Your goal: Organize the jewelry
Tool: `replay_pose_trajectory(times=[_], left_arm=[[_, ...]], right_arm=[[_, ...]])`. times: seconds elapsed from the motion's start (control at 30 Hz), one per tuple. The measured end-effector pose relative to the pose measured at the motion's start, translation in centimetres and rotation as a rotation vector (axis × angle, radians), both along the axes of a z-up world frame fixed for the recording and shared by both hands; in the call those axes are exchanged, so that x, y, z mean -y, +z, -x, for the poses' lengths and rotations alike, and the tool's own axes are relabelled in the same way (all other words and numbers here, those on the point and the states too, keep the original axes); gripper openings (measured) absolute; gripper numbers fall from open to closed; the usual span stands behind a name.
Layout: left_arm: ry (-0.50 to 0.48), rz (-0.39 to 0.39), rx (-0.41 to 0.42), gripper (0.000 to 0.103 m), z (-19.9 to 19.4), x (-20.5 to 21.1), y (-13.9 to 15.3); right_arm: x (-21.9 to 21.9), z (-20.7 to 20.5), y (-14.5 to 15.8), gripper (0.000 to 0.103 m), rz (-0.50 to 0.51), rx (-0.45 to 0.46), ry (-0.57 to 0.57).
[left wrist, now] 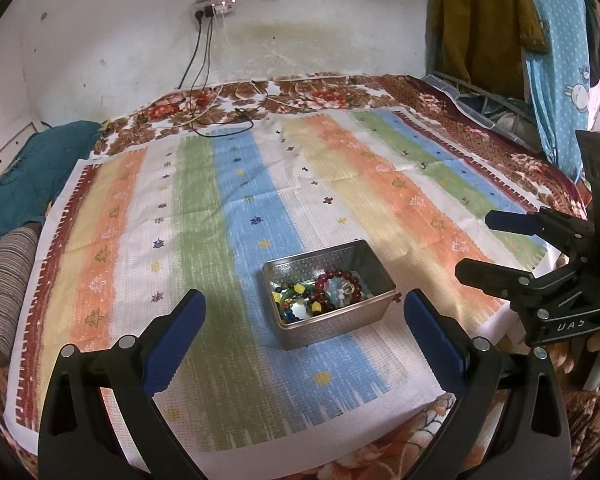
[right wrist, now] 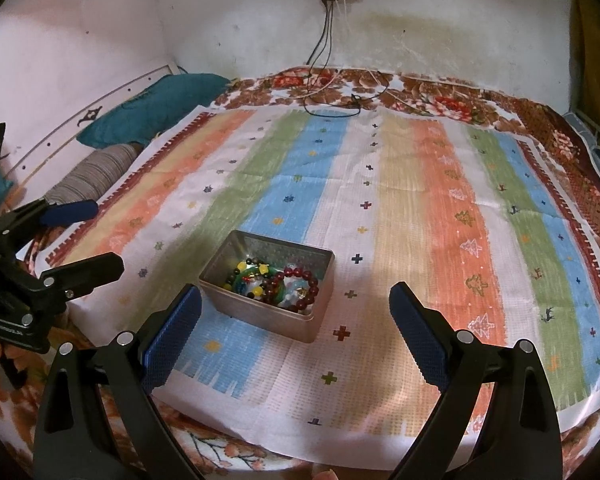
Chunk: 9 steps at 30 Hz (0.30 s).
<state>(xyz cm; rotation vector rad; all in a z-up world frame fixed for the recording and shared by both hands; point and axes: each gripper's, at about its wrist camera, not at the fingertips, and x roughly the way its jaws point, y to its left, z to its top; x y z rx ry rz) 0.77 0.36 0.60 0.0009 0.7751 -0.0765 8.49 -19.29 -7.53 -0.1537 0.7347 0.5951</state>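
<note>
A silver metal tin (left wrist: pixel 374 309) stands on a striped cloth (left wrist: pixel 228 216) on the bed. It holds several bead bracelets (left wrist: pixel 336 282), among them a dark red one and green, yellow and blue ones. The tin also shows in the right wrist view (right wrist: pixel 260 312), with the bracelets (right wrist: pixel 296 284) inside. My left gripper (left wrist: pixel 304 304) is open and empty, above the cloth just in front of the tin. My right gripper (right wrist: pixel 296 300) is open and empty, near the tin's front side. The right gripper also shows in the left wrist view (left wrist: pixel 480 246), and the left gripper in the right wrist view (right wrist: pixel 96 236).
A floral blanket (left wrist: pixel 328 92) lies under the cloth. Cables (left wrist: pixel 236 116) run from a wall socket (left wrist: pixel 214 8) onto the bed. A teal pillow (left wrist: pixel 32 176) and a striped roll (left wrist: pixel 4 288) lie at the left. Clothes (left wrist: pixel 500 28) hang at the right.
</note>
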Motion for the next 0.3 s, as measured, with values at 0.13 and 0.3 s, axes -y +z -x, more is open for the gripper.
replay_pose_trajectory(times=[0.13, 0.3], left_arm=[[0.005, 0.0, -0.006, 0.097, -0.13, -0.2, -0.1], [0.012, -0.013, -0.009, 0.097, -0.21, -0.51, -0.21]], right_arm=[[-0.06, 0.03, 0.0, 0.096, 0.001, 0.001, 0.001], [0.03, 0.01, -0.01, 0.096, 0.002, 0.0, 0.001]])
